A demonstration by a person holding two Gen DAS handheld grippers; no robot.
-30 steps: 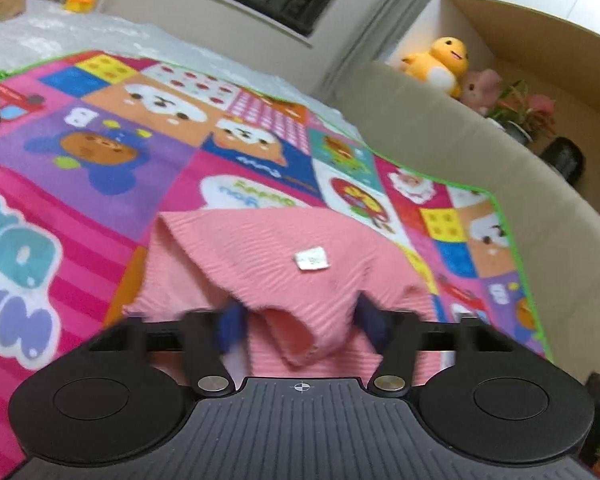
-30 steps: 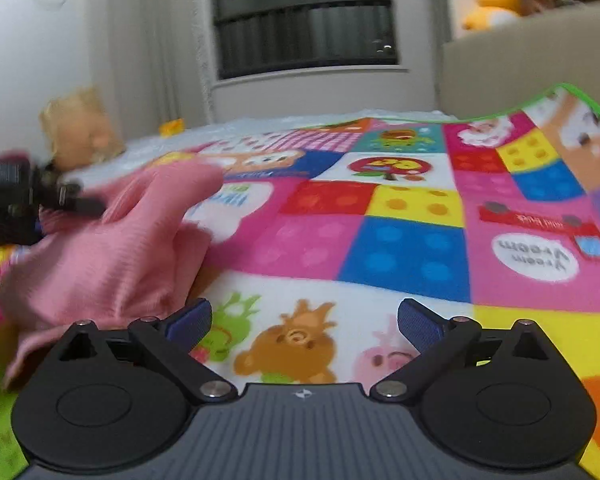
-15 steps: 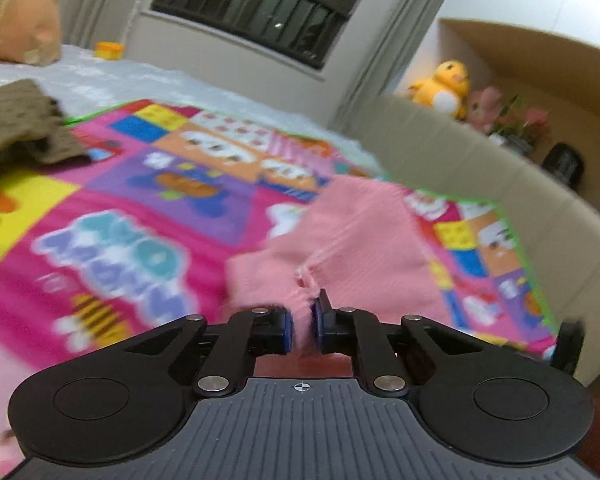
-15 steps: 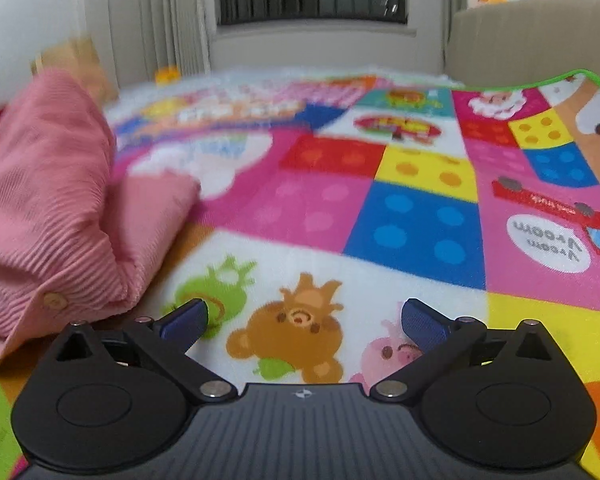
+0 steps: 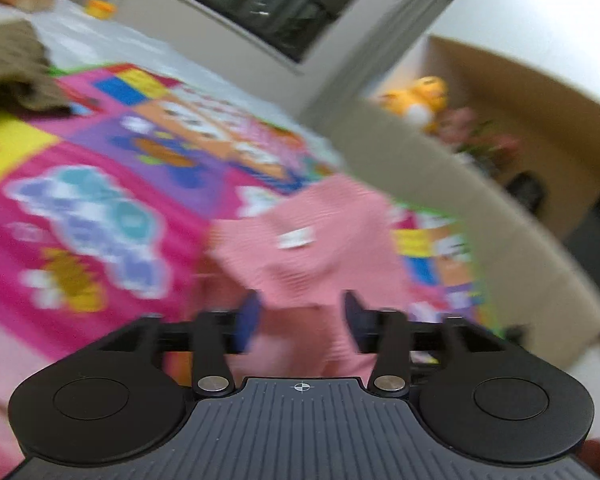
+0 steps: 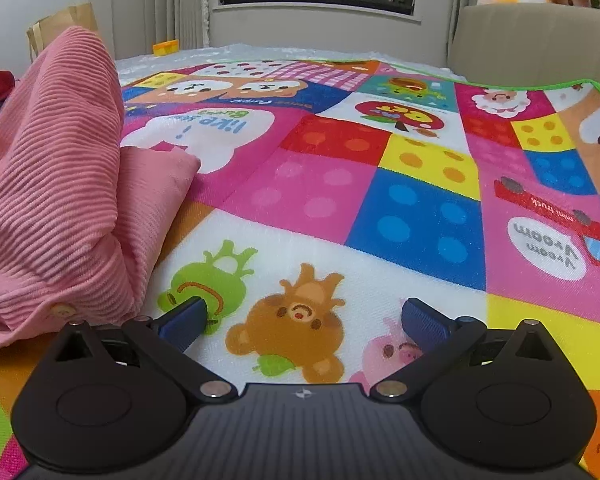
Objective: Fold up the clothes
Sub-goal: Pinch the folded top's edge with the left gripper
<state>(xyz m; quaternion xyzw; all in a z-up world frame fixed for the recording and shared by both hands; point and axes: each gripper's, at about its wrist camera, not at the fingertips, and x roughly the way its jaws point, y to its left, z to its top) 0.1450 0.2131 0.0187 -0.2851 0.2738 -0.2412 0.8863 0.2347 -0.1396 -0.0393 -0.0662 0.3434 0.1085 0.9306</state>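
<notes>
Left wrist view: my left gripper [image 5: 298,314] has just been opening, its jaws apart around the pink garment [image 5: 312,236], releasing it mid-mat [image 5: 100,184]. My right gripper [image 6: 304,318] waits spread wide, empty, just beside the garment's buttoned edge.

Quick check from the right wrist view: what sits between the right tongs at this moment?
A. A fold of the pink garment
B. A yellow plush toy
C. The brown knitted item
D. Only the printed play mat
D: the right tongs stand wide open over the play mat, with its bear print between them, while the pink garment lies off to their left.
</notes>
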